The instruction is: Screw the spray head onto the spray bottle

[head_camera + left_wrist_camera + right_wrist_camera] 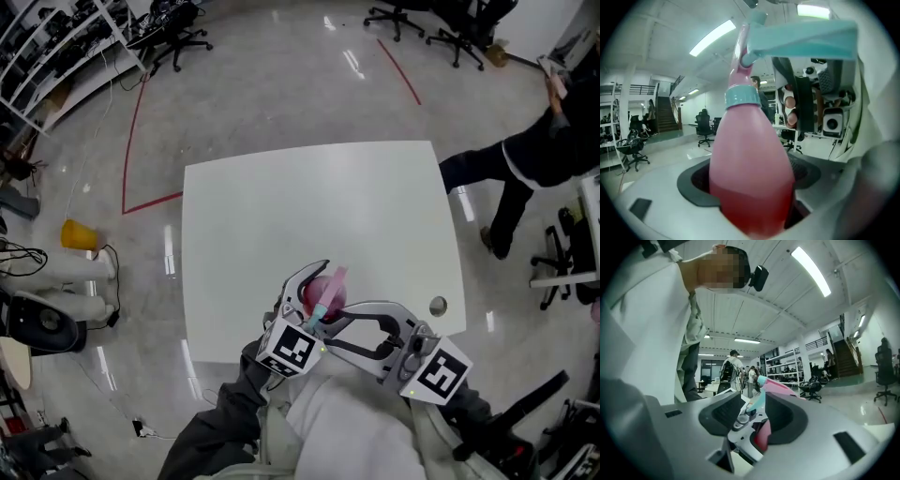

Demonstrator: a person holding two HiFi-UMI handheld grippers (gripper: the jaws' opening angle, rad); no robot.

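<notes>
Gripping spray bottle (750, 178), spray head (801, 37) over table (309, 206) near edge; space ahead.

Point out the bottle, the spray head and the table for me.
Bottle (750, 173): left gripper view, on its pink body.
Spray head (801, 37): left gripper view, on its teal top part.
Table (319, 206): head view, on its bare white top.

the white table (309, 206) lies open ahead of me, only a small round disc (438, 305) near its right edge; close in, my left gripper (314, 286) and right gripper (330, 323) crowd the pink spray bottle (331, 294) and its spray head (321, 310), no way between them; a person (534, 159) stands off the far right corner
</notes>
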